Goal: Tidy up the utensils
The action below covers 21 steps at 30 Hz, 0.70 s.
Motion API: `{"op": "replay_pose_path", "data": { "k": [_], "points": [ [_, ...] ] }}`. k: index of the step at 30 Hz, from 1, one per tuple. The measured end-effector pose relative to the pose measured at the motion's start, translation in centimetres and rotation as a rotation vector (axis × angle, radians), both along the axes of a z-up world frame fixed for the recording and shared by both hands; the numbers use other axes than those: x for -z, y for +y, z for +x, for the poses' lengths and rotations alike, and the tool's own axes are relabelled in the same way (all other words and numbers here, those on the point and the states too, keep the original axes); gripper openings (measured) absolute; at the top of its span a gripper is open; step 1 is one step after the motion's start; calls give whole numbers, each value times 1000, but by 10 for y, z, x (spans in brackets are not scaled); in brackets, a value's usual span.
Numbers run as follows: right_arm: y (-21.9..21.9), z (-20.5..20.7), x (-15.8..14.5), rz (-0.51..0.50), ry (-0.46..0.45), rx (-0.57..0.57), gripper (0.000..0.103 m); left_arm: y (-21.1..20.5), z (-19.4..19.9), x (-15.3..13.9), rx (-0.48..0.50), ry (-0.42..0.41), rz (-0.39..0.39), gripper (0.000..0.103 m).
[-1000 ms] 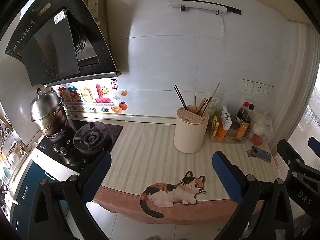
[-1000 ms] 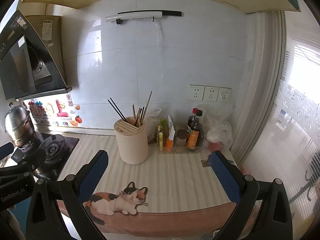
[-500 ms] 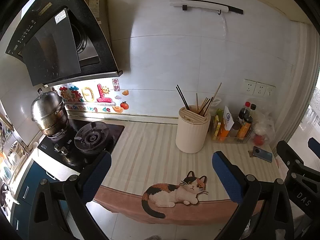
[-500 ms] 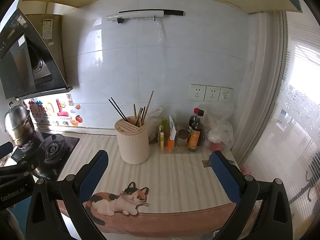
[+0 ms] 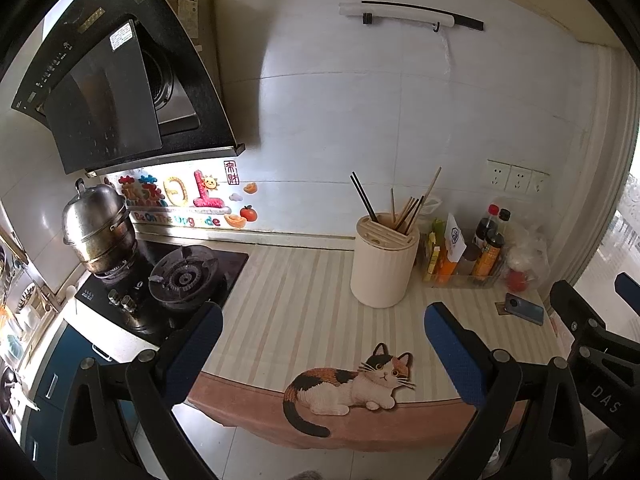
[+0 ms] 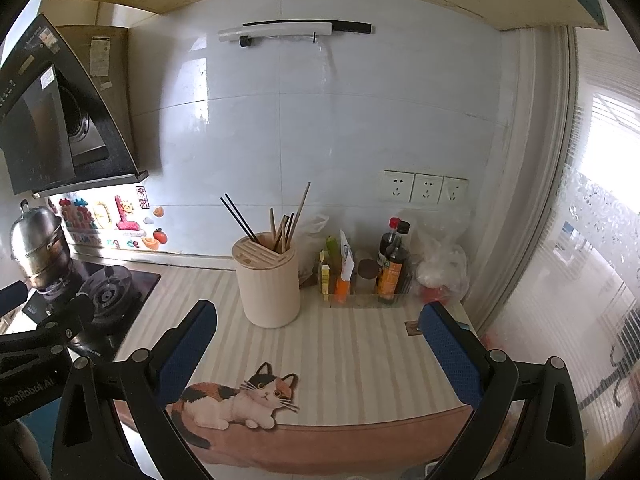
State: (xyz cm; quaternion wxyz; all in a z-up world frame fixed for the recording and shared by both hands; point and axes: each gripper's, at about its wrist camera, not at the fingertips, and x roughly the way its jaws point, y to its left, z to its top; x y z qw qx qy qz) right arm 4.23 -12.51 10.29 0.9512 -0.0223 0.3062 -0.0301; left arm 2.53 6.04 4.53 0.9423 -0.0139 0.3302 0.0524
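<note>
Left wrist: chopsticks [image 5: 404, 210] upright in holder [image 5: 382, 266].

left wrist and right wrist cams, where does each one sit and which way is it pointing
Left wrist: sits on the left gripper, looks forward over the counter at the utensil holder and stove; its own open blue-padded fingers show, the right gripper at the far right edge.
Right wrist: sits on the right gripper, faces the same wall, holder and condiment bottles; its open fingers show, the left gripper at the left edge.
Shared: holder, chopsticks, cat-print mat, stove, wall sockets.
</note>
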Motion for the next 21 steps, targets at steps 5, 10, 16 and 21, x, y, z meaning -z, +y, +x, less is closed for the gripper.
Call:
{"op": "replay_pose_path", "data": {
  "k": [5, 10, 16, 21],
  "points": [
    [-1, -1, -2, 1, -5, -1, 103, 0, 0, 0, 0, 0, 1, 103],
    [-3, -1, -4, 3, -11, 0, 103, 0, 0, 0, 0, -4, 3, 103],
    [-2, 1, -4, 8, -10, -5, 103, -3, 0, -1, -3, -6, 2, 103],
    [-2, 2, -3, 8, -8, -8, 103, -2, 0, -1, -3, -7, 3, 103]
  ]
}}
